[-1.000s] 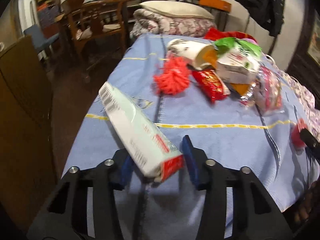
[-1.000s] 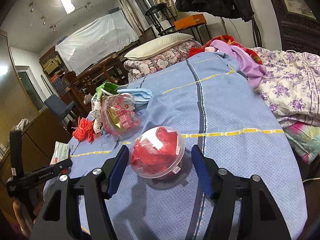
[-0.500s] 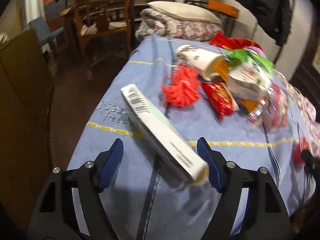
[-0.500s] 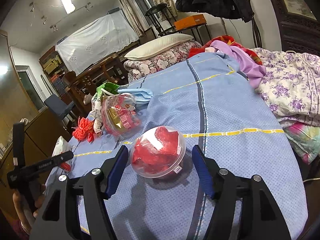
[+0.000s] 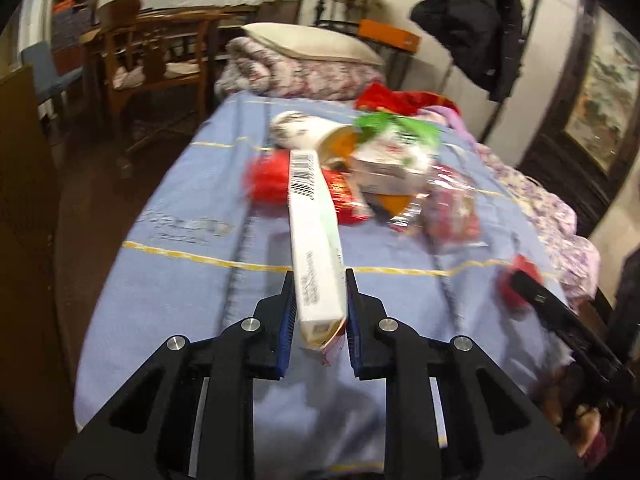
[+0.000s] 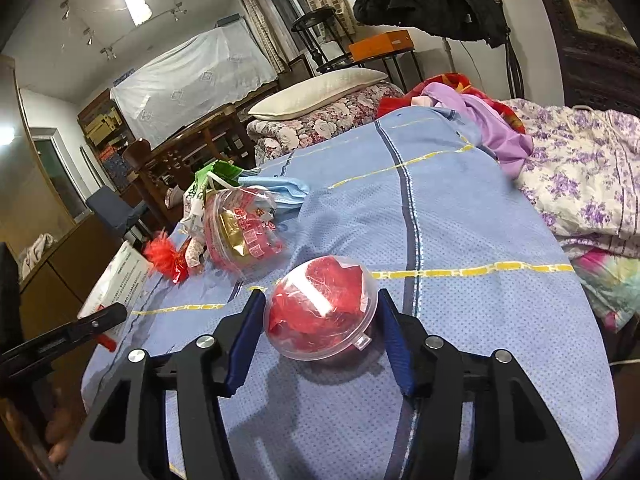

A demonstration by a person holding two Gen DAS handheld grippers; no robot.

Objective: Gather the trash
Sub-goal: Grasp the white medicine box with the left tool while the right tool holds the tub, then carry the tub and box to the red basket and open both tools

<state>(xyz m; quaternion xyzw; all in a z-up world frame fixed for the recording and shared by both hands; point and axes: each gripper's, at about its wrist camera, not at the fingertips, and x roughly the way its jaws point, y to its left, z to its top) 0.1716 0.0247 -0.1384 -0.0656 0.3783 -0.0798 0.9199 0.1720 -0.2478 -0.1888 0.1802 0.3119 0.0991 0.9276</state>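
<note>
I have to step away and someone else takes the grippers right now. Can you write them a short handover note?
Left gripper: shut on the long white box, near end held, far end pointing at the trash pile.
Right gripper: open around the clear ball with red filling, which sits on the blue bedspread; not gripped yet.
Done: box picked up.
Left: grip the ball, then gather the pile: paper cup, wrappers, red tassel, bagged snacks. No bin in view.

Long white carton (image 5: 316, 236) with barcode, clamped at its near end between the left gripper (image 5: 318, 320) fingers, pointing ahead; clear ball (image 6: 322, 308) stuffed with red, between the spread right gripper (image 6: 320, 338) fingers
</note>
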